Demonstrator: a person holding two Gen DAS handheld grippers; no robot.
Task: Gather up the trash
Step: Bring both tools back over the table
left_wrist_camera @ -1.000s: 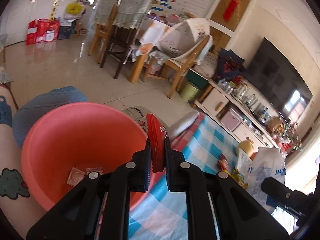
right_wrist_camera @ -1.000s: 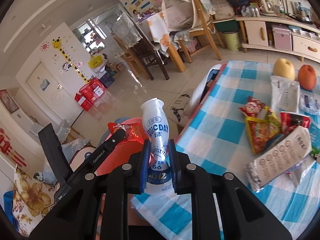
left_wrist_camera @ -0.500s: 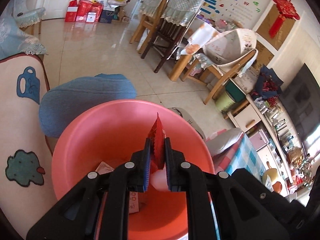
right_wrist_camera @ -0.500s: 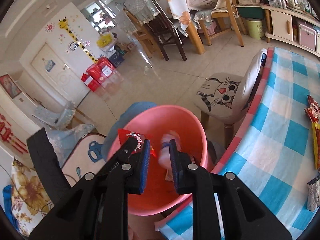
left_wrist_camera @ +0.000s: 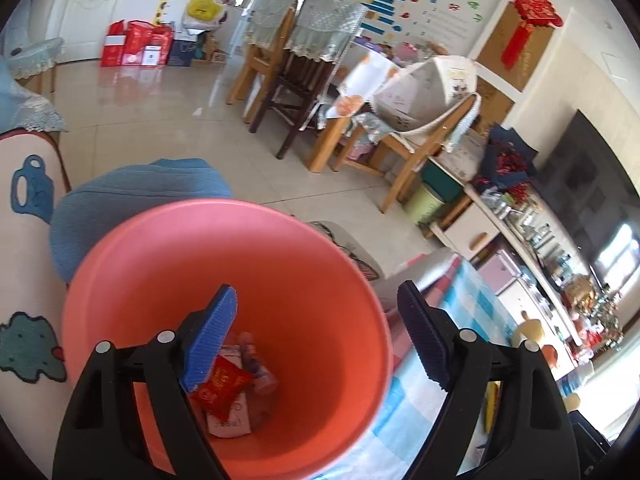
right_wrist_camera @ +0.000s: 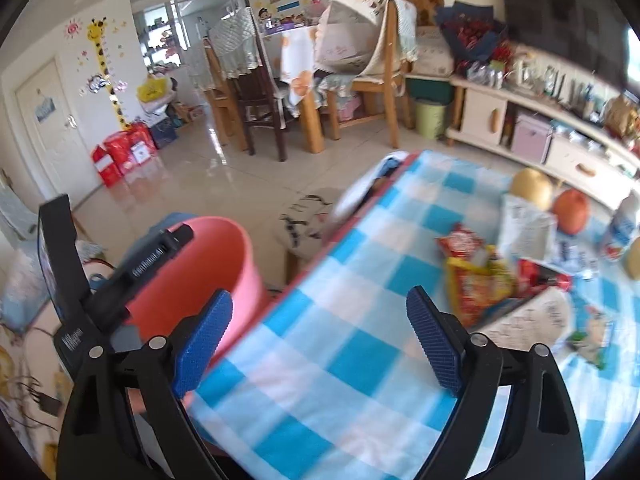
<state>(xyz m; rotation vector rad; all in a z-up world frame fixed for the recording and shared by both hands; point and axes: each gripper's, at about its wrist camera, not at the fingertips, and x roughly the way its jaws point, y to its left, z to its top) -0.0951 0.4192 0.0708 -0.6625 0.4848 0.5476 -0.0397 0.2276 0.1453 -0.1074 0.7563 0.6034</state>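
1. Trash: a red snack packet (left_wrist_camera: 222, 386) and a small bottle (left_wrist_camera: 256, 364) lie at the bottom of the pink bucket (left_wrist_camera: 280, 264), on top of paper scraps.
2. Your left claw (left_wrist_camera: 316, 332) hangs over the bucket mouth; its jaws have just been opening and stand wide apart, with nothing between them.
3. Your right claw (right_wrist_camera: 320, 340) is over the edge of the checked desk (right_wrist_camera: 360, 352), beside the bucket (right_wrist_camera: 208, 264); its jaws have likewise just been opening and grip nothing.
4. More snack wrappers (right_wrist_camera: 476, 276) lie on the desk, near two round fruits (right_wrist_camera: 552, 200).
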